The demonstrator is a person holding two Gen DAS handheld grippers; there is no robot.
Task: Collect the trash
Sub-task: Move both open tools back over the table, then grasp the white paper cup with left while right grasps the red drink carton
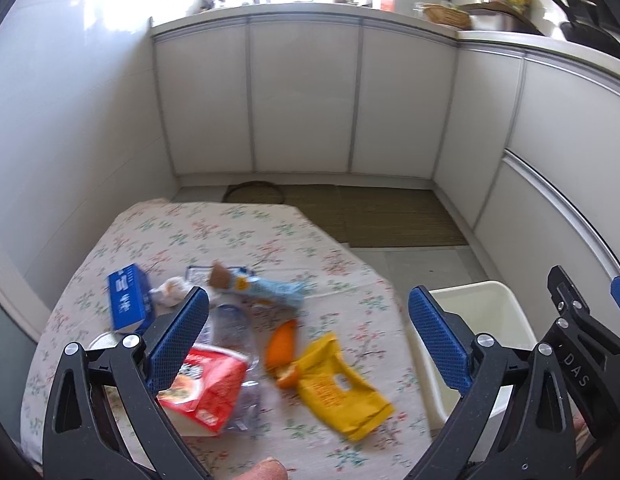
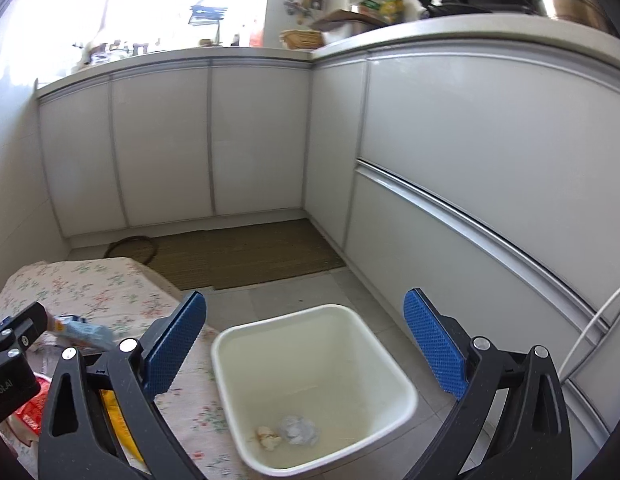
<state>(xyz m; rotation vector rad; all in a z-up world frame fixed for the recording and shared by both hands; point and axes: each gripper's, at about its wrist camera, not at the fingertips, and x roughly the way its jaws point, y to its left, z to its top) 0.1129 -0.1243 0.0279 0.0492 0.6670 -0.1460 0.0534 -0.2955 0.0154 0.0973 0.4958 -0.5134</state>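
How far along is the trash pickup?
Barely started: the white bin holds two crumpled scraps. Both the left gripper and right gripper are open, holding nothing. Left on the table: blue box, red packet, yellow pouch, orange peel.

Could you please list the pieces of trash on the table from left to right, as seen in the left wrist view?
Blue carton → red packet → orange peel → yellow bag, with the white bin off the table's right edge.
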